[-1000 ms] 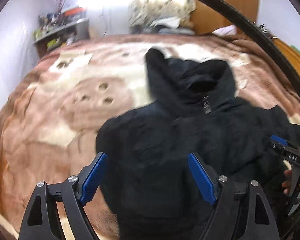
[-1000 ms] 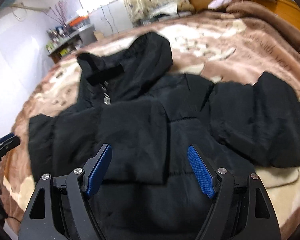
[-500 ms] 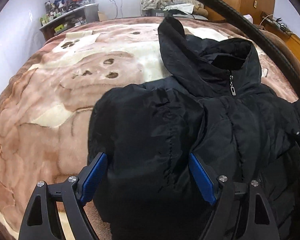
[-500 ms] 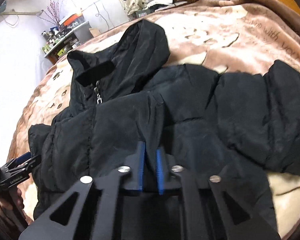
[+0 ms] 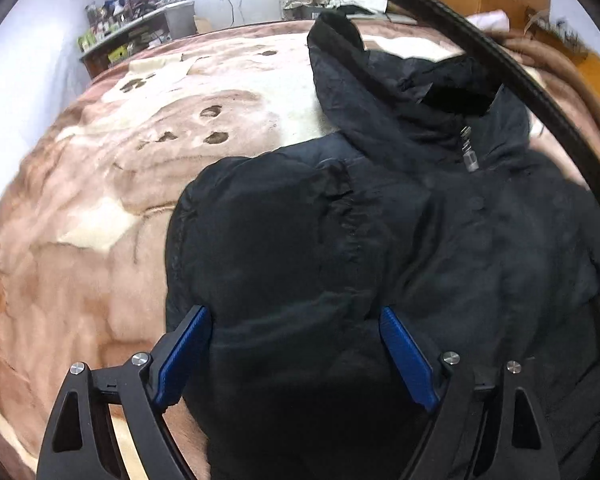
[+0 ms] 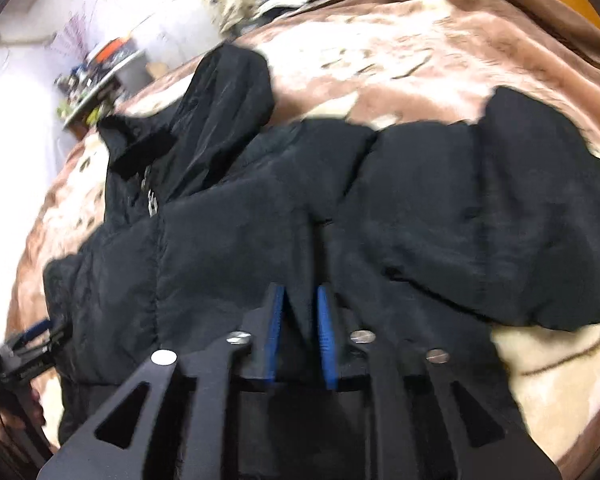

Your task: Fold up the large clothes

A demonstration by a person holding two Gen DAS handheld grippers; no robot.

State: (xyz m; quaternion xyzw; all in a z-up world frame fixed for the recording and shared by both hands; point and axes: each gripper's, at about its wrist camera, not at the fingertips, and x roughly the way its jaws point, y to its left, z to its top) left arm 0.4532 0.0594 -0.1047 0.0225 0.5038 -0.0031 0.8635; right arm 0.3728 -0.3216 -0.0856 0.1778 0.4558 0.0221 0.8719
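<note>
Left wrist view: the black quilted hooded puffer jacket point(image 5: 400, 240) lies flat on the brown-and-cream plush blanket point(image 5: 80, 248), hood at the far end, zipper collar to the right of centre. The left gripper point(image 5: 296, 352) is released, its blue-padded jaws spread wide over the near left part of the jacket, with nothing between them gripped. A folded-in panel of the jacket sits directly ahead of it. Right wrist view: the right gripper point(image 6: 300, 336) is clenched on a ridge of the jacket point(image 6: 420, 216) fabric near the garment's middle, blue pads nearly together with cloth pinched between. From this gripper the jacket's long axis runs from near to far left toward the hood, while one sleeve extends well out to the right across the blanket point(image 6: 420, 48). The right hand is judged nearer that outstretched sleeve, so folding it inward likely falls to this side. The left gripper point(image 6: 28, 344) appears at the far left edge.
</note>
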